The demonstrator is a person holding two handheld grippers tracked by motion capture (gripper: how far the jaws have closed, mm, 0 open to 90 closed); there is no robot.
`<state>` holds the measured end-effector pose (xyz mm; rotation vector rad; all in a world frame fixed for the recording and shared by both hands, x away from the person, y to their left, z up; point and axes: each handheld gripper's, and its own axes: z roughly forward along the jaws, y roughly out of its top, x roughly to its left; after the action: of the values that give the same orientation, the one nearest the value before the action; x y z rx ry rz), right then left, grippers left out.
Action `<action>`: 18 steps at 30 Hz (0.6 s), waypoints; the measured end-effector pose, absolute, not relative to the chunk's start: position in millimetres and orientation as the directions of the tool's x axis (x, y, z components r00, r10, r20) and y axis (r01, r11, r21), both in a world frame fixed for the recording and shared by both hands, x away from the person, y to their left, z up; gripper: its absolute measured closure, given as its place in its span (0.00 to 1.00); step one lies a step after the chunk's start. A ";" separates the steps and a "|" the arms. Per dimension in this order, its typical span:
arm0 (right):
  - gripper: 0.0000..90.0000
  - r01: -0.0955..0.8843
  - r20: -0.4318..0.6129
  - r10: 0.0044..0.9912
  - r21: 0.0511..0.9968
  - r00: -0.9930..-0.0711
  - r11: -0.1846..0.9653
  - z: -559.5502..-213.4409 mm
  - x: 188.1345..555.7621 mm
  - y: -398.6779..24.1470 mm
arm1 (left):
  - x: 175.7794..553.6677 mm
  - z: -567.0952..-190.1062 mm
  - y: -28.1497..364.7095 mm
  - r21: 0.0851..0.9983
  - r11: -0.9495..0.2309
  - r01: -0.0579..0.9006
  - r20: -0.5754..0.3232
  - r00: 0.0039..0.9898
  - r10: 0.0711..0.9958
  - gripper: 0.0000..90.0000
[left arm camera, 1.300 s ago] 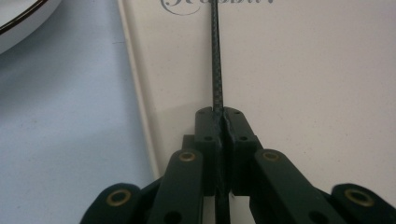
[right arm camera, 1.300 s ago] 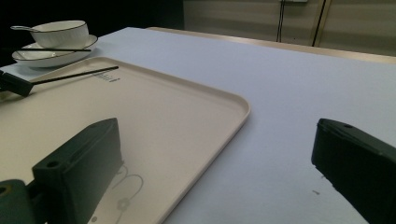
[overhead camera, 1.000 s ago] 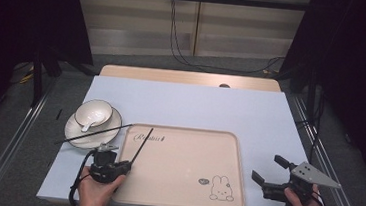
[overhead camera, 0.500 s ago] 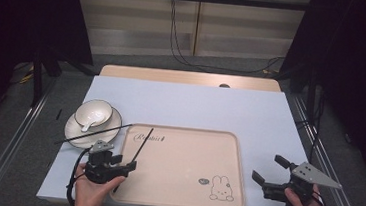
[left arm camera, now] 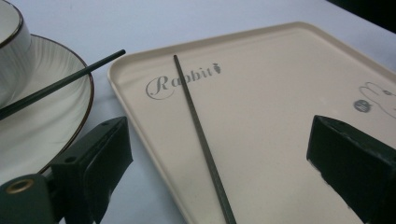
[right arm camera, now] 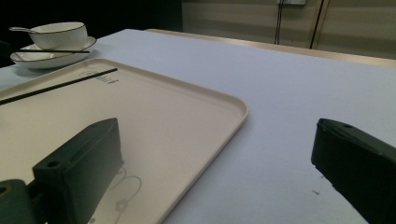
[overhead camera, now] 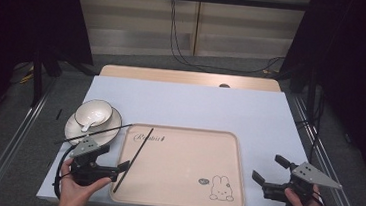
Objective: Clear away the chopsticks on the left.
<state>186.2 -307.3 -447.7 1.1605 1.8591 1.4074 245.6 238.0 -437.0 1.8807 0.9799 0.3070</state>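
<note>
the chopstick on the tray (overhead camera: 134, 159) lay slanted along the left part of the tray (overhead camera: 182, 198), its far tip up by the printed "rabbit" word and its near end down at the tray's front left corner, so its long axis ran from the person's side away and a little to the right. the left gripper (overhead camera: 112, 169) sat just beside that near end, at the tray's left edge, far nearer than the right gripper (overhead camera: 265, 173), which hung well apart past the tray's right edge. in the left gripper view the chopstick ran up between the two black jaws, touching neither. those jaws had just been opening and now stood spread wide with nothing pinched. the second chopstick (overhead camera: 93, 134) rested across the saucer (overhead camera: 76, 129) beside the bowl (overhead camera: 94, 113), its tip reaching toward the tray's corner. the right gripper's jaws were also spread wide and empty over the white table cover (overhead camera: 186, 103).
</note>
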 end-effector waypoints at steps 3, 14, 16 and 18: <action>0.02 0.315 0.083 0.868 0.945 -0.490 0.087 -447.7 186.3 -307.3 | 244.4 -434.0 249.7 0.855 -0.231 0.463 -0.186 0.692 0.697 0.07; 0.02 0.316 0.082 0.869 0.944 -0.488 0.089 -447.9 186.5 -307.4 | 250.5 -427.5 299.8 0.862 -0.247 0.444 -0.164 0.703 0.692 0.04; 0.02 0.315 0.081 0.871 0.945 -0.485 0.088 -447.9 186.9 -307.4 | 252.6 -426.1 309.7 0.870 -0.240 0.431 -0.157 0.703 0.694 0.04; 0.02 0.319 0.083 0.870 0.944 -0.486 0.088 -448.0 187.0 -307.1 | 255.7 -424.1 317.6 0.868 -0.248 0.431 -0.145 0.696 0.703 0.04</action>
<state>187.0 -307.1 -448.0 1.1669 1.8594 1.4020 255.7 317.6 -424.1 1.8865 0.8844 0.3341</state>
